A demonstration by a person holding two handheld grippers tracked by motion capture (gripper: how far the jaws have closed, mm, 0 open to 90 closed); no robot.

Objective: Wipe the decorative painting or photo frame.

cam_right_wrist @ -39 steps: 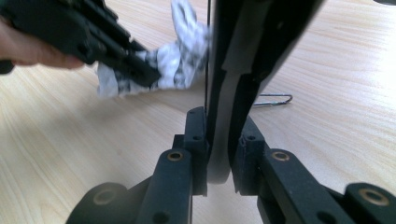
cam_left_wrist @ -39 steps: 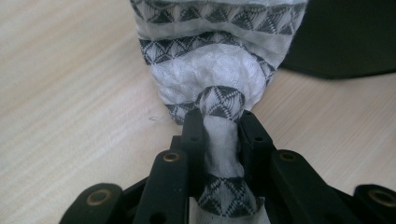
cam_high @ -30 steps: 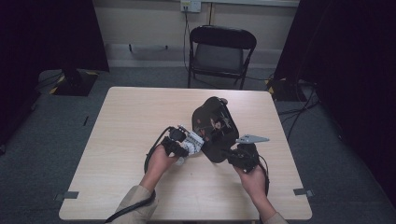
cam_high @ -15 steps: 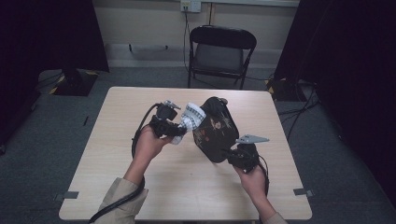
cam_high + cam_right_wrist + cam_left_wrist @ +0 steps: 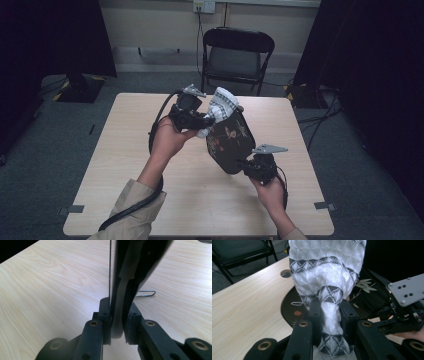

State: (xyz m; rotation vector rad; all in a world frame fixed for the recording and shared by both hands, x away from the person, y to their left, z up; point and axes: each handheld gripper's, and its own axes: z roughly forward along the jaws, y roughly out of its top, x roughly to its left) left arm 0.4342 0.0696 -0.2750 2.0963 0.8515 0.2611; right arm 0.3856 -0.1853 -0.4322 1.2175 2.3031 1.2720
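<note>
The dark pouch hangs tilted above the table, its long axis running from the right gripper, which pinches its lower edge, up and away. The left gripper is clamped on a white patterned cloth at the pouch's upper end.

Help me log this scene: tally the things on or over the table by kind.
Black bag with flower print: 1
White cloth with dark bands: 1
Paper clip: 1
Grippers, left and right: 2
Total: 5
</note>
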